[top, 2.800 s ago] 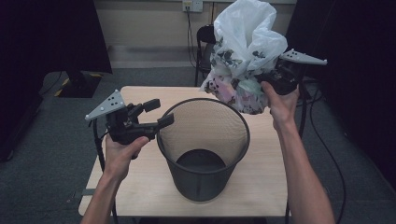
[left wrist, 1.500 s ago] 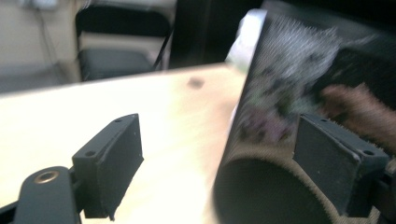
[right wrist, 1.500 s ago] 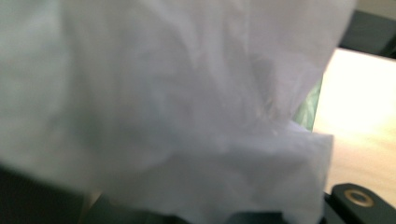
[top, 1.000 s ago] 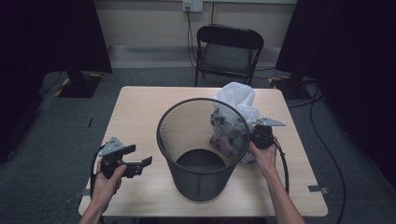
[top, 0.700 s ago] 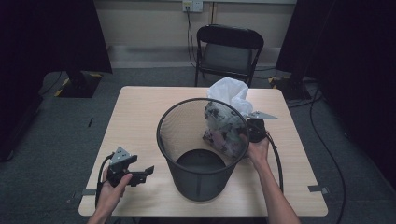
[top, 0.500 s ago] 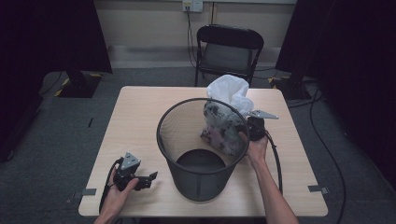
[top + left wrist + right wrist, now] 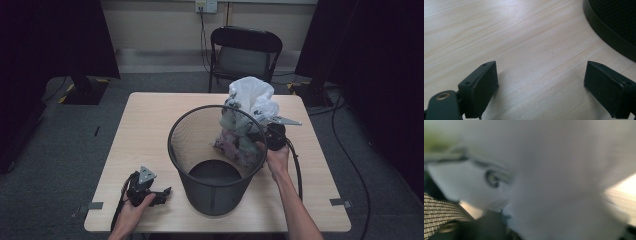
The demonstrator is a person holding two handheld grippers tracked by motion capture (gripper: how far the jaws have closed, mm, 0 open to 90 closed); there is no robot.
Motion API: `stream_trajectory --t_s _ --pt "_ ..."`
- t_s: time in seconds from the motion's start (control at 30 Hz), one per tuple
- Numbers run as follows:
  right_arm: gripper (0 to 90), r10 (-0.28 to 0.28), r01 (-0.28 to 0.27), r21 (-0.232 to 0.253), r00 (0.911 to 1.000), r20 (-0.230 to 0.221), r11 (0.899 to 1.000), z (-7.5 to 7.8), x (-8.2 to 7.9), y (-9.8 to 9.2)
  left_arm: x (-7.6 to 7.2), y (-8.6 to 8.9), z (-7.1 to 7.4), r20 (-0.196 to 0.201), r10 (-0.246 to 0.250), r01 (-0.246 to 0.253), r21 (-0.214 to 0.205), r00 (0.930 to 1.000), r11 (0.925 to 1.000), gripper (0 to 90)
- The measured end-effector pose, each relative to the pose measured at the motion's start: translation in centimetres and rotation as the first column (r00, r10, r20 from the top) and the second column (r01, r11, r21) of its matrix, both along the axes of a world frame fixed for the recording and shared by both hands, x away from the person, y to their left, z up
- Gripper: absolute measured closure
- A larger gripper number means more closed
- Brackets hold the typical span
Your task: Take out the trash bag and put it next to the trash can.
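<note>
Filled bag beside the mesh bin

Right tool (image 7: 261,141), jaws just opening, state unclear, at the white trash bag (image 7: 248,107) behind the wire wastebasket (image 7: 215,150); left tool (image 7: 162,192) gapes empty on the worktop (image 7: 145,125).

Wooden table (image 7: 150,125), black folding chair (image 7: 243,50) behind it, wall outlet (image 7: 206,5)

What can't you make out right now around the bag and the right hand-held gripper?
- Right hand-held gripper jaws: high view, hidden behind the white bag; right gripper view, blurred by plastic.
- Bag's underside: high view, veiled by the mesh bin.
- Bag contents: blurred, too small to name.
</note>
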State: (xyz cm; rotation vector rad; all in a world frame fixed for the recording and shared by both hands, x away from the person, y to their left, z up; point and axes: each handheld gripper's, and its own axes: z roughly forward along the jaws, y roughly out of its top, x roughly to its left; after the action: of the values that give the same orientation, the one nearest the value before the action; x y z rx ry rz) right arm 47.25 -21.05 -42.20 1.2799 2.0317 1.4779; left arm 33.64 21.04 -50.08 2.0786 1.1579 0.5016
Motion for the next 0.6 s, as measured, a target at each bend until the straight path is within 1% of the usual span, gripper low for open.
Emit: stream_trajectory --t_s 0.07,0.1,0.17,0.2,0.23,0.3,0.33,0.37,0.4,0.47,0.57,0.6 --pt "35.9 0.006 -0.006 0.008 1.0 -0.004 1.0 0.3 -0.2 -0.1 0.0 0.0 0.0 0.0 0.0 0.0 0.0 1.0 1.0 11.0" --pt "30.5 0.0 0.0 0.009 1.0 -0.006 1.0 0.5 -0.3 -0.1 0.0 0.0 0.0 0.0 0.0 0.0 0.001 1.0 1.0 11.0" --pt "24.1 0.001 -0.001 0.017 0.9998 -0.017 1.0 0.8 -0.5 -0.2 0.0 0.0 0.0 0.0 0.0 0.0 0.0 1.0 1.0 11.0" --pt "24.1 0.001 -0.001 0.017 0.9998 -0.017 1.0 0.8 -0.5 -0.2 0.0 0.0 0.0 0.0 0.0 0.0 0.0 1.0 1.0 11.0" --pt "20.0 -0.011 0.011 0.018 0.9997 -0.021 1.0 1.0 -0.8 -0.6 0.0 0.0 0.0 0.0 0.0 0.0 0.0 1.0 1.0 11.0" --pt "19.9 -0.02 0.021 0.027 0.999 -0.04 0.999 1.2 -0.9 -1.1 0.0 0.0 0.0 0.0 0.0 0.0 0.0 1.0 1.0 11.0" --pt "19.9 -0.02 0.021 0.027 0.999 -0.04 0.999 1.2 -0.9 -1.1 0.0 0.0 0.0 0.0 0.0 0.0 0.0 1.0 1.0 11.0" --pt "17.6 -0.037 0.039 0.049 0.9985 -0.041 0.998 1.3 -1.2 -1.6 0.0 0.0 0.0 0.0 0.0 0.0 0.0 1.0 1.0 11.0" --pt "17.5 -0.036 0.038 0.056 0.9984 -0.044 0.998 1.3 -1.3 -1.8 0.0 0.0 0.0 -0.001 0.0 0.0 -0.002 1.0 1.0 11.0" --pt "16.5 -0.046 0.048 0.048 0.9981 -0.041 0.998 1.5 -1.6 -2.2 0.0 0.0 0.0 -0.001 -0.001 0.001 0.0 1.0 1.0 11.0" --pt "15.6 -0.064 0.066 0.062 0.9973 -0.035 0.996 1.8 -2.2 -3.0 0.0 0.0 0.0 -0.001 0.0 0.0 0.0 1.0 1.0 11.0" --pt "15.6 -0.064 0.066 0.062 0.9973 -0.035 0.996 1.8 -2.2 -3.0 0.0 0.0 0.0 -0.001 0.0 0.0 0.0 1.0 1.0 11.0"
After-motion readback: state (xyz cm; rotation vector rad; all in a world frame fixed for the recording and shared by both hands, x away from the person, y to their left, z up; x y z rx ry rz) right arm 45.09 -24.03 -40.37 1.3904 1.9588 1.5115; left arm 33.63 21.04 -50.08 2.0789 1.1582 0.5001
